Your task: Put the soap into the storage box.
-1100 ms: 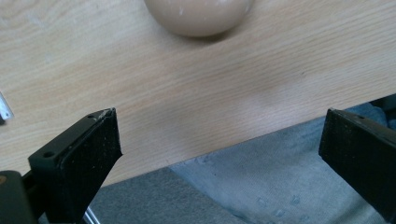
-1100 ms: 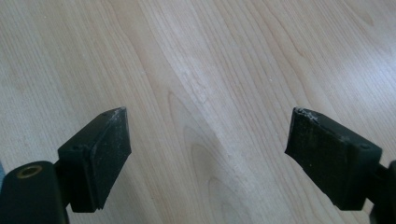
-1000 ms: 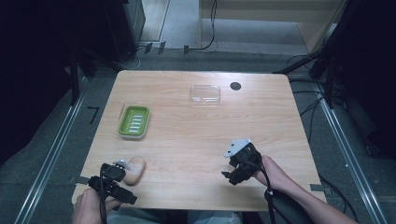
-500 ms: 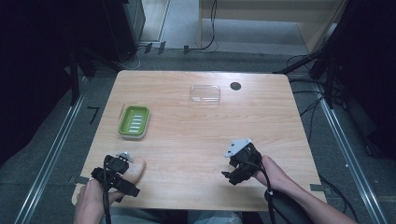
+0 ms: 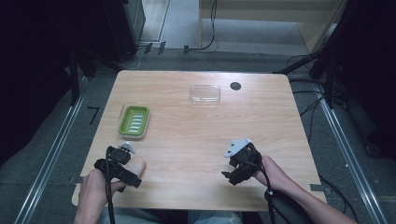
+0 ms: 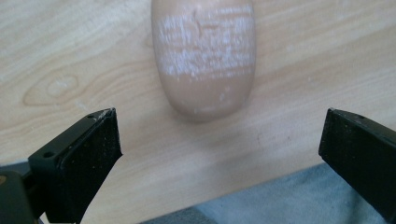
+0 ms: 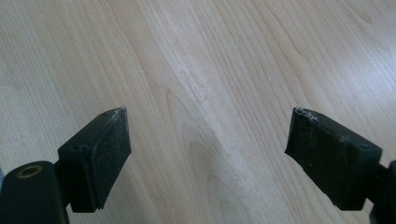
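My left gripper (image 5: 122, 161) sits near the table's (image 5: 196, 140) near-left corner with its jaws spread wide and empty. In the left gripper view, a tan, oval soap bar (image 6: 204, 53), its top flecked with white, lies on the wood just ahead of the jaws and between their lines, touching neither. A green soap dish (image 5: 134, 122) rests farther ahead of this gripper, apart from the bar. My right gripper (image 5: 239, 163) hovers toward the near-right of the table, jaws likewise parted with bare wood grain between them in the right gripper view. A clear plastic lid (image 5: 205, 94) and a small dark disc (image 5: 235, 86) lie well ahead of it, near the far edge.
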Action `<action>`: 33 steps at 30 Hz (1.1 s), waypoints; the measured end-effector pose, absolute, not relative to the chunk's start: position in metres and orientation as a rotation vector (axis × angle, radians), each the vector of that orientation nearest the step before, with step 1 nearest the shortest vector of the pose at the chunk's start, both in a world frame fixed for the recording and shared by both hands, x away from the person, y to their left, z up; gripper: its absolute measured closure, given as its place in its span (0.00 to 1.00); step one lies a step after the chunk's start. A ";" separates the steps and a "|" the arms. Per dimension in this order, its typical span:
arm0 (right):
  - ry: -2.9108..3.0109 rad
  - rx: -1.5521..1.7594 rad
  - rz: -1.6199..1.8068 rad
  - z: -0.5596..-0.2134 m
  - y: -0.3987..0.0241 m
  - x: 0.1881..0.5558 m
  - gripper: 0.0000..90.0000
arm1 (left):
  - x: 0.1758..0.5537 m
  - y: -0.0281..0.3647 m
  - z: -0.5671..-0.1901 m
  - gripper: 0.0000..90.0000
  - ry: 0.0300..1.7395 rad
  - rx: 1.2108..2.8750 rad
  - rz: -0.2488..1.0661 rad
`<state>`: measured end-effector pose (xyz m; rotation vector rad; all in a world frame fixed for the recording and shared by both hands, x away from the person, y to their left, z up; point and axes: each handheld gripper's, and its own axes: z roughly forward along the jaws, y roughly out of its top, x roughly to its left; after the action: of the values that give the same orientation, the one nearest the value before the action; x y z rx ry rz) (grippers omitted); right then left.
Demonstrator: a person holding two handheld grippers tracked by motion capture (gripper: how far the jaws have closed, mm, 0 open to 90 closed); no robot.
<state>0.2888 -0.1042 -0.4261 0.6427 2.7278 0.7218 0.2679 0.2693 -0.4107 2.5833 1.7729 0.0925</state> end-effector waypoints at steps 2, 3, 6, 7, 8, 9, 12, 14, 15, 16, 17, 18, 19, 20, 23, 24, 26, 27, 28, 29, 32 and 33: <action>2.727 0.642 0.722 -0.426 -0.104 0.289 0.16 | 0.273 0.268 -0.411 0.00 1.777 2.580 0.090; 2.728 0.641 0.722 -0.426 -0.104 0.289 0.16 | 0.274 0.268 -0.411 0.00 1.778 2.579 0.090; 2.725 0.636 0.726 -0.426 -0.105 0.289 0.16 | 0.281 0.265 -0.414 0.00 1.769 2.587 0.086; 2.725 0.636 0.726 -0.426 -0.105 0.289 0.16 | 0.281 0.265 -0.414 0.00 1.769 2.587 0.086; 2.726 0.635 0.727 -0.426 -0.105 0.290 0.16 | 0.282 0.264 -0.415 0.00 1.776 2.584 0.085; 2.726 0.633 0.726 -0.426 -0.105 0.290 0.16 | 0.284 0.264 -0.416 0.00 1.779 2.588 0.090; 2.726 0.634 0.727 -0.426 -0.105 0.290 0.16 | 0.288 0.262 -0.420 0.00 1.773 2.596 0.076; 2.726 0.634 0.727 -0.426 -0.105 0.290 0.16 | 0.291 0.261 -0.423 0.00 1.776 2.590 0.069; 2.726 0.634 0.727 -0.426 -0.105 0.290 0.16 | 0.292 0.260 -0.425 0.00 1.782 2.585 0.067; 2.725 0.636 0.728 -0.426 -0.105 0.289 0.16 | 0.293 0.259 -0.427 0.00 1.786 2.582 0.072; 2.725 0.635 0.728 -0.426 -0.105 0.289 0.16 | 0.295 0.259 -0.428 0.00 1.787 2.582 0.071; 2.725 0.633 0.727 -0.426 -0.105 0.290 0.16 | 0.296 0.258 -0.430 0.00 1.786 2.585 0.069; 2.725 0.634 0.728 -0.426 -0.105 0.289 0.16 | 0.298 0.257 -0.432 0.00 1.797 2.592 0.067; 2.725 0.634 0.728 -0.426 -0.105 0.289 0.16 | 0.298 0.257 -0.432 0.00 1.797 2.592 0.067; 2.725 0.635 0.729 -0.426 -0.106 0.290 0.16 | 0.301 0.257 -0.436 0.00 1.805 2.591 0.069; 2.724 0.640 0.729 -0.426 -0.106 0.290 0.16 | 0.302 0.256 -0.438 0.00 1.808 2.587 0.073; 2.725 0.635 0.730 -0.426 -0.106 0.290 0.16 | 0.302 0.256 -0.440 0.00 1.809 2.586 0.068; 2.726 0.634 0.731 -0.426 -0.106 0.290 0.16 | 0.303 0.256 -0.441 0.00 1.812 2.586 0.066; 2.724 0.635 0.730 -0.426 -0.106 0.290 0.16 | 0.303 0.255 -0.442 0.02 1.812 2.578 0.066; 2.725 0.635 0.731 -0.426 -0.106 0.290 0.16 | 0.303 0.255 -0.443 0.04 1.814 2.578 0.062; 2.724 0.636 0.730 -0.426 -0.105 0.289 0.16 | 0.303 0.256 -0.445 0.08 1.821 2.570 0.070; 2.726 0.634 0.732 -0.426 -0.105 0.289 0.16 | 0.303 0.256 -0.446 0.09 1.821 2.568 0.067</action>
<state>0.2894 -0.1051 -0.4260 0.6340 2.7264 0.7317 0.3027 0.2562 -0.4456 2.5679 1.8214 0.0669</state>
